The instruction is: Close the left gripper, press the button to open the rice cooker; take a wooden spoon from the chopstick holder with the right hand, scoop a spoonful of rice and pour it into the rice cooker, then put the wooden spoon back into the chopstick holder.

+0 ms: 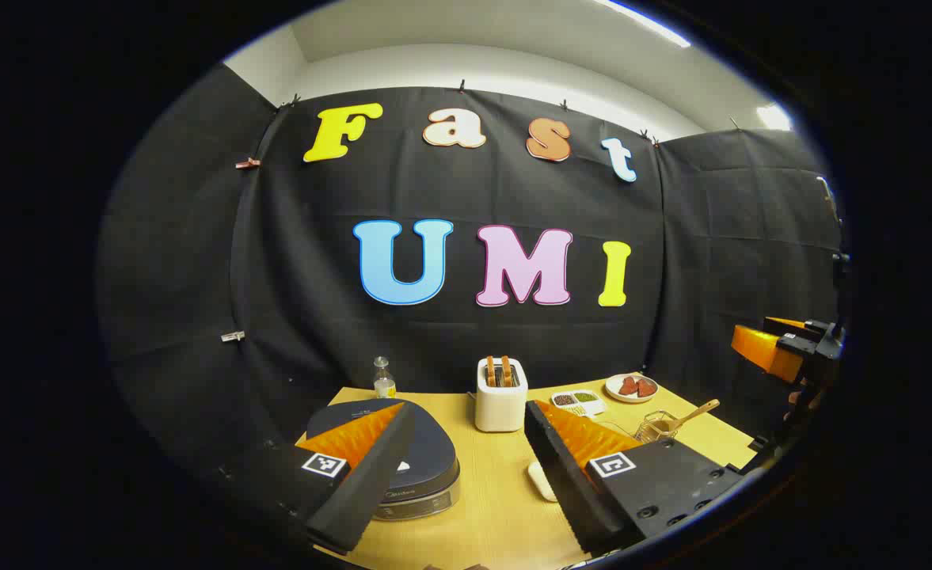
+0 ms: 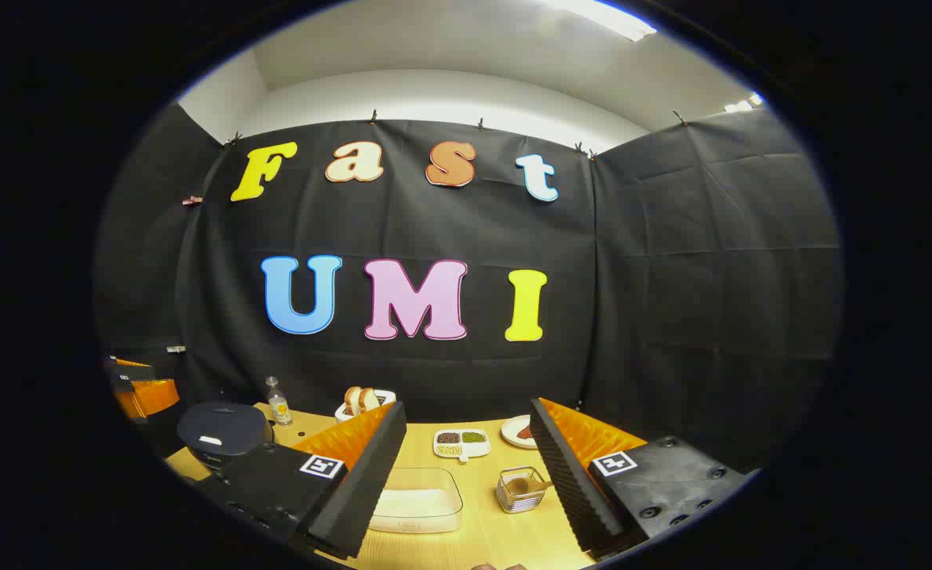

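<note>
The left gripper [image 1: 466,467] hangs above the wooden table [image 1: 497,507] with its jaws spread wide, nothing between them; at seven o'clock, under its left finger, sits the dark rice cooker [image 1: 426,467] with its lid down. Past the gap, at twelve o'clock, stands a white toaster [image 1: 501,396] holding two slices, with a small bottle [image 1: 384,378] at eleven. At two o'clock lie a divided dish of grains [image 1: 576,401], a plate [image 1: 632,388], and the wire chopstick holder [image 1: 656,427] with the wooden spoon [image 1: 691,416] leaning out; the right gripper [image 1: 782,348] hovers farther off at three.
</note>
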{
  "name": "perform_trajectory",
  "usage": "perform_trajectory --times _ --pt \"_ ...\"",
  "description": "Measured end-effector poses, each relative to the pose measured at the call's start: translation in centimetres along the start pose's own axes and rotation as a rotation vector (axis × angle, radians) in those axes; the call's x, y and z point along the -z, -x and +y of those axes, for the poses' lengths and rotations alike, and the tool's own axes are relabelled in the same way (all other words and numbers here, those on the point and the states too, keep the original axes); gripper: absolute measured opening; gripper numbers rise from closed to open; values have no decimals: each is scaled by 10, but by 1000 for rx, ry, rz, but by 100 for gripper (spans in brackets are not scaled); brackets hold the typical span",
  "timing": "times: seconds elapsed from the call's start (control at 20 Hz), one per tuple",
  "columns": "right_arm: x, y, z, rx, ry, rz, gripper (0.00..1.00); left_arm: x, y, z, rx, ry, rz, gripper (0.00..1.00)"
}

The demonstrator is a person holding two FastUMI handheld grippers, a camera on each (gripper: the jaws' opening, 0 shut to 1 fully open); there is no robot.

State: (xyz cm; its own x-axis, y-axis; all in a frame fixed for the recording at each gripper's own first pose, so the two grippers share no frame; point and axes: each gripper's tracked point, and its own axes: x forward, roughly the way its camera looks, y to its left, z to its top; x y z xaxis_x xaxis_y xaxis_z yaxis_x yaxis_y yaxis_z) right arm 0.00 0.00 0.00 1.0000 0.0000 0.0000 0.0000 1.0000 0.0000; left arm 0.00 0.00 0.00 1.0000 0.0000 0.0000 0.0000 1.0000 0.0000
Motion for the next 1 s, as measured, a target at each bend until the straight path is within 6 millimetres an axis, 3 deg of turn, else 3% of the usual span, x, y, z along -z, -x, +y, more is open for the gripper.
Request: perform_trajectory --times 0.25,0.45,1.0 --pt "-5 9 8 -13 -5 -9 98 1 10 20 -32 11 -11 96" --pt "-4 11 9 -29 2 -8 98 4 18 24 -61 9 -6 95" --pt "17 -21 2 -87 -10 31 98 9 0 -2 -87 34 34 96"
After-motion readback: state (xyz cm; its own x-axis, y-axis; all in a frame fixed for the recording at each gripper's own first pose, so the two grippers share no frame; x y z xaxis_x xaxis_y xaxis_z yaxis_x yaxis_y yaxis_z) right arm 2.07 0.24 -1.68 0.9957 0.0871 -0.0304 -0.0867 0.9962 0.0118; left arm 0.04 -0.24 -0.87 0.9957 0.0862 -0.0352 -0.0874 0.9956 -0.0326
